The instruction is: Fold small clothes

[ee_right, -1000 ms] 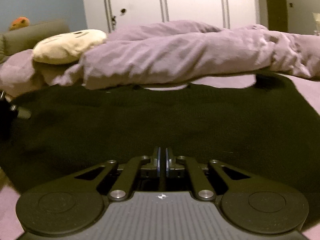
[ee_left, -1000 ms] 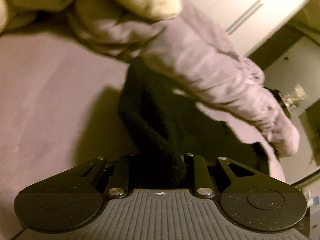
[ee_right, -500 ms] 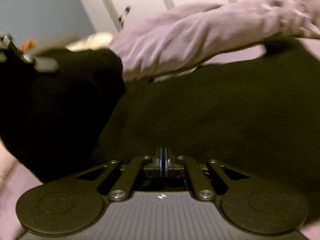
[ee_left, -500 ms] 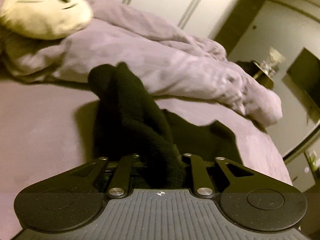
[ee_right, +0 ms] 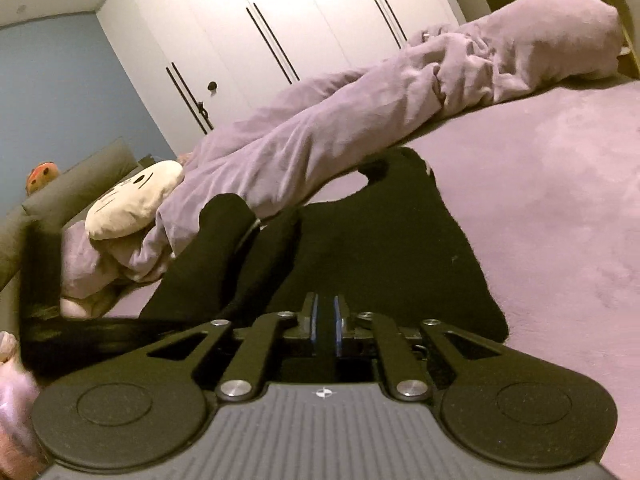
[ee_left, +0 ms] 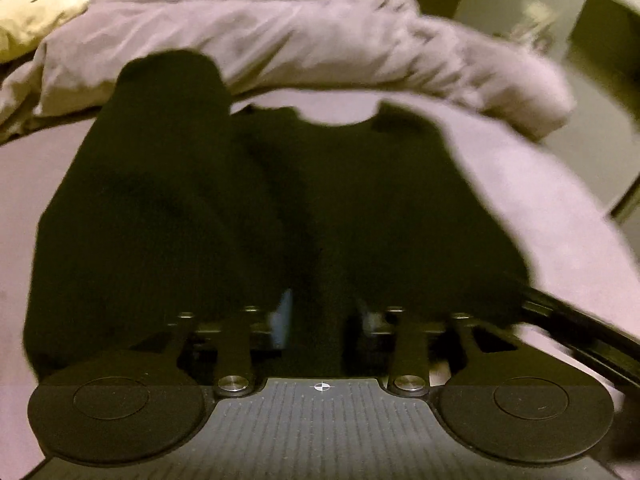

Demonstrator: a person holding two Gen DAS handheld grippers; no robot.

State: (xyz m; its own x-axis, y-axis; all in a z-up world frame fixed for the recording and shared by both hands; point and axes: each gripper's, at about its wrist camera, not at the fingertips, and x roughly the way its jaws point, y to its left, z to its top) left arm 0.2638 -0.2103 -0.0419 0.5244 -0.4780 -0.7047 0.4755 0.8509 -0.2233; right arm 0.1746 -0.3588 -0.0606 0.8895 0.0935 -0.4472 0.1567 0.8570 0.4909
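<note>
On the purple bed (ee_right: 560, 208), both hand-held grippers are opening over the black garment (ee_right: 392, 256).

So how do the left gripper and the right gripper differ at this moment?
The left gripper has a wide gap between its pads, while the right gripper shows only a narrow slit. Black sweater cloth lies loose between the left pads; whether any lies in the right gripper's slit cannot be told. Both are opening, and both point over the same sweater on the purple bed sheet.
</note>
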